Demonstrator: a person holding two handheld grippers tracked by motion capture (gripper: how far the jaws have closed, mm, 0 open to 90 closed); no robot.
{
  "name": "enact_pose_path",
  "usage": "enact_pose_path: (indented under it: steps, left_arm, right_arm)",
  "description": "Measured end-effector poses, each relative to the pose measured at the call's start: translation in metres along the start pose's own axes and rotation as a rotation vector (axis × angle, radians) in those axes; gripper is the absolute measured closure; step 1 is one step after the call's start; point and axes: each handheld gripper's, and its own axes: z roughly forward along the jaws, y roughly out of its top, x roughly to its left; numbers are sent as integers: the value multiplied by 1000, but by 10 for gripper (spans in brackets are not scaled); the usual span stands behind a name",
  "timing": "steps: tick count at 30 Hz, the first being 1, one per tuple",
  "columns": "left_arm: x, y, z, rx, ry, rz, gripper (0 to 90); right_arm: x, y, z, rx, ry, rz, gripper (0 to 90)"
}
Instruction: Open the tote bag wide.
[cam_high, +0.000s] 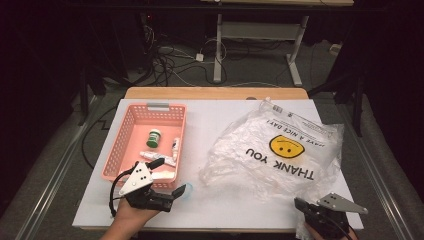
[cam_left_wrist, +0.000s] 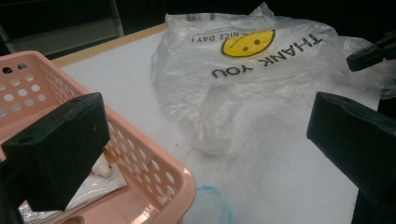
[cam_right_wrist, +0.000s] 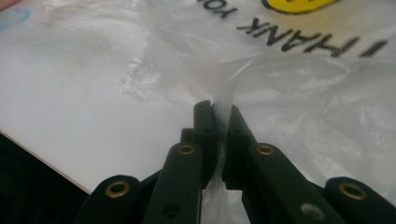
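Observation:
A crumpled clear plastic bag (cam_high: 280, 145) printed with a yellow smiley and "THANK YOU" lies on the right half of the white tabletop. My right gripper (cam_high: 303, 204) is at the bag's near edge, shut on a fold of the film (cam_right_wrist: 223, 100) that stands up between its jaws (cam_right_wrist: 218, 114). A pink perforated basket (cam_high: 118, 145) sits at the left. At the basket's near right corner my left gripper (cam_high: 170, 176) is open wide. One jaw hangs over the basket (cam_left_wrist: 154, 154) and the other over the table, with nothing held between them (cam_left_wrist: 205, 140).
The basket holds a green-capped bottle (cam_high: 154, 137) and white tubes (cam_high: 175, 146). A faint blue ring (cam_left_wrist: 210, 205) lies on the table just in front of the left gripper. Bare white tabletop (cam_high: 200, 120) runs between basket and bag. The table's near edge is close to both hands.

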Motion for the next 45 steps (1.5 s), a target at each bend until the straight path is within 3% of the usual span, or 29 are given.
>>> enact_pose_path:
  steps: [15, 17, 19, 23, 25, 27, 28, 34, 39, 43, 44, 45]
  left_arm:
    - [5, -1, -1, 3, 12, -9, 0]
    - [6, -1, -1, 3, 12, -8, 0]
    - [6, -1, -2, 3, 10, -9, 0]
    - [8, -2, -2, 5, 10, -17, 0]
    - [8, -2, -1, 8, 10, -27, 0]
    - [8, -3, -1, 14, 16, -30, 0]
    - [8, -3, -1, 17, 17, -32, 0]
    - [9, -3, 1, 27, 20, -34, 0]
    - [10, -3, 1, 32, 20, -34, 0]
    - [10, -4, 0, 32, 25, -32, 0]
    - [11, -4, 0, 33, 26, -33, 0]
    - [11, -4, 0, 32, 28, -35, 0]
  right_arm:
    - [55, 38, 37, -64, 151, -66, 874]
    - [60, 39, 45, -52, 168, -69, 790]
    - [58, 39, 42, -66, 177, -65, 699]
    - [51, 40, 25, -117, 174, -45, 627]
    - [41, 43, 5, -176, 156, -29, 606]
    - [39, 44, 1, -188, 148, -26, 604]
    - [31, 47, -9, -218, 134, -22, 601]
    - [19, 57, -27, -265, 111, -17, 587]
    - [15, 62, -25, -261, 102, -29, 583]
    - [7, 65, -6, -225, 108, -25, 571]
    - [2, 69, 7, -201, 110, -24, 562]
    - [2, 69, 7, -201, 110, -24, 562]
